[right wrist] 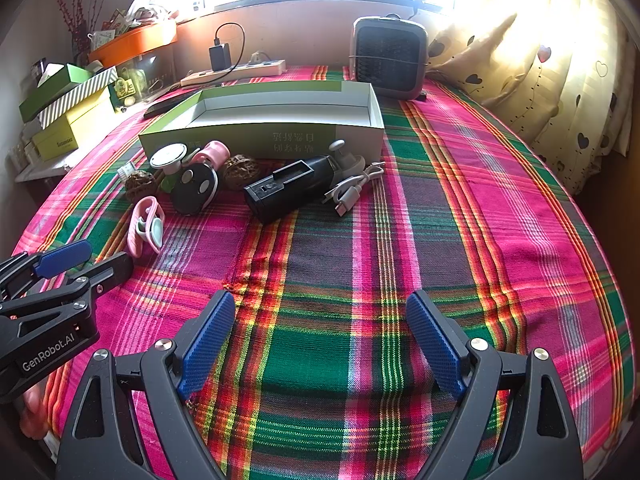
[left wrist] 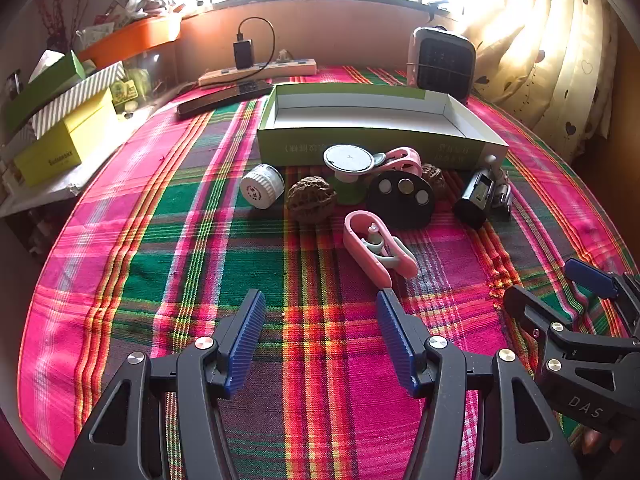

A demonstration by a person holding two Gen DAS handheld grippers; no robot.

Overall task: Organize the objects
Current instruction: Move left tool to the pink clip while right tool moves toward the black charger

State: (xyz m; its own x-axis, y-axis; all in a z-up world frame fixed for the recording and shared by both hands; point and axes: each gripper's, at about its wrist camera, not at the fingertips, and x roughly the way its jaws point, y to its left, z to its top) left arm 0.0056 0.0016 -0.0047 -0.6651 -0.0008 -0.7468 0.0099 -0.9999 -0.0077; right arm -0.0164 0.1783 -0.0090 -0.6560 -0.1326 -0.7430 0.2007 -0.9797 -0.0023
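1. Two grippers hovered over the plaid cloth [left wrist: 168,240], both pointing down toward a row of small things in front of an open green box [left wrist: 376,142].
2. Left gripper [left wrist: 320,340] had its jaws wide apart, with nothing between the blue pads, only cloth beneath.
3. At the left end of the row, a white jar [left wrist: 262,186] lay on its side, just beside a walnut [left wrist: 311,200].
4. Next, a round white disc [left wrist: 349,159] sat on a green base, touching a black plate [left wrist: 401,200] that carried three silver buttons.
5. A pink clip [left wrist: 376,248] lay nearest the left gripper, apart from the row; another pink clip [left wrist: 402,160] rested against the box.
6. A second walnut [right wrist: 240,171] sat against the box, then a black cylinder [right wrist: 290,188] lay tilted, with a coiled white cable [right wrist: 352,190] just beside it.
7. Right gripper [right wrist: 320,340] also stood fully open and empty, well short of the cable.
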